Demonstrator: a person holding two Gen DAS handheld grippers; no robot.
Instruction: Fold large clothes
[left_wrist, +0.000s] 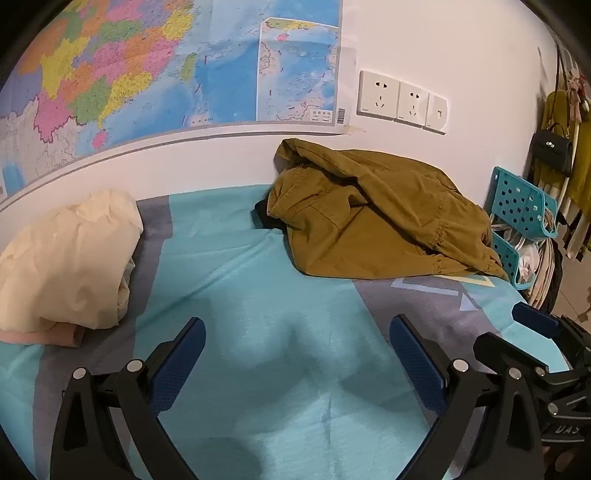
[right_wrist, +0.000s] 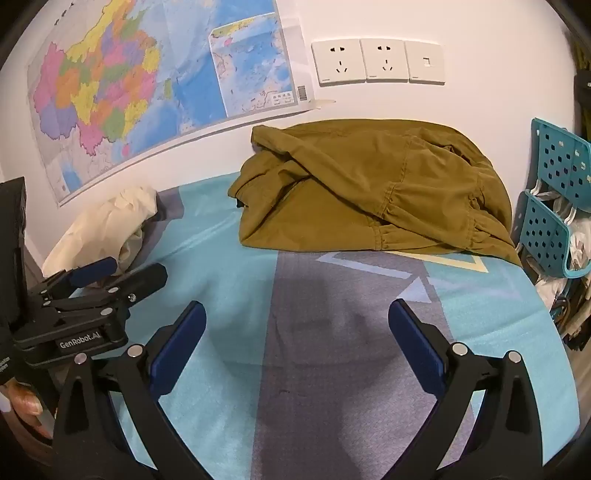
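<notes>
So the olive-brown jacket (left_wrist: 373, 218) is lying in a rumpled heap at the far side of the bed, right up against the white wall, under the wall sockets (left_wrist: 400, 99). Looks like a matte cotton-ish weave with stitched seams, gathered elastic at the hem and a square patch pocket. Something dark (left_wrist: 264, 218) pokes out from under its left edge; can't really tell what it is.

Both grippers are hovering over the bedsheet (left_wrist: 229, 266), well short of the jacket and holding nothing. The left gripper (left_wrist: 295, 332) has its blue textured pads spread wide apart, and the right gripper (right_wrist: 295, 319) is splayed the same way over the grey stripe of the sheet. The sheet is smooth teal with grey bands and a pale triangle print.

Off to the left there's a puffy cream-coloured bundle (left_wrist: 70, 262), crinkly fabric, sitting on something pink. A glossy colourful map (left_wrist: 147, 66) is taped on the wall, and a perforated teal plastic rack (left_wrist: 524, 206) stands just past the bed's right edge.
</notes>
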